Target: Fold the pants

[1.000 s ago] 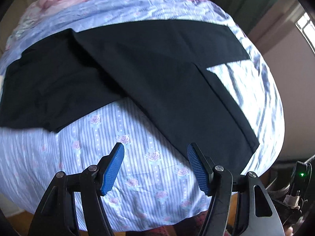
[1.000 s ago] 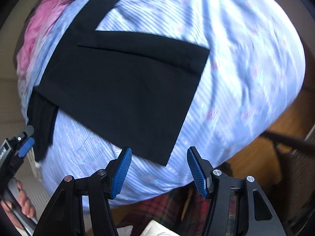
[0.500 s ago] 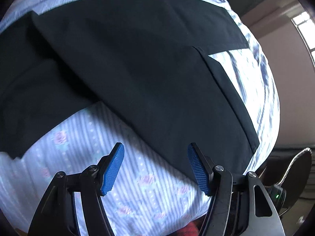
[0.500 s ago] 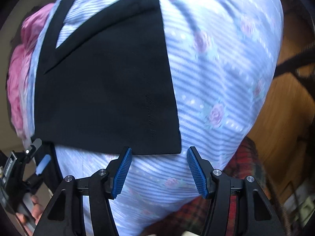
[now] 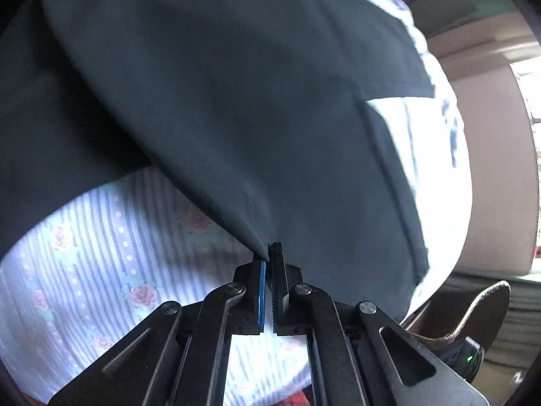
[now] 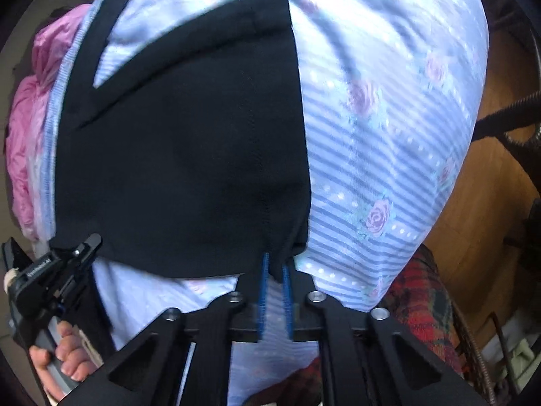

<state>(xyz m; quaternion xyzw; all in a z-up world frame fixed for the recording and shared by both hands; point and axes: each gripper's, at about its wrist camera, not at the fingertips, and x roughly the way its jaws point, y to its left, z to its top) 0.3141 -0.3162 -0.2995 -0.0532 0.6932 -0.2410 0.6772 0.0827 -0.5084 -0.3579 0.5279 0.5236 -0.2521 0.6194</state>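
Observation:
Black pants (image 5: 236,101) lie spread on a bed with a blue striped rose-print sheet (image 5: 101,243). My left gripper (image 5: 268,257) is shut on the near edge of one pant leg, which rises slightly into the pads. In the right wrist view the pant leg's hem end (image 6: 189,155) fills the middle. My right gripper (image 6: 275,267) is shut on the near corner of that hem. The left gripper (image 6: 84,247) also shows at the left of the right wrist view, held by a hand.
A pink quilt (image 6: 27,118) lies at the far side of the bed. A red plaid cloth (image 6: 422,297) hangs by the bed's near edge. Wooden floor (image 6: 473,220) and dark chair parts (image 6: 507,118) are to the right. A wall and window (image 5: 527,84) stand beyond the bed.
Both grippers moved down onto the pants and went from open to shut, the left on the leg's edge, the right on the hem corner.

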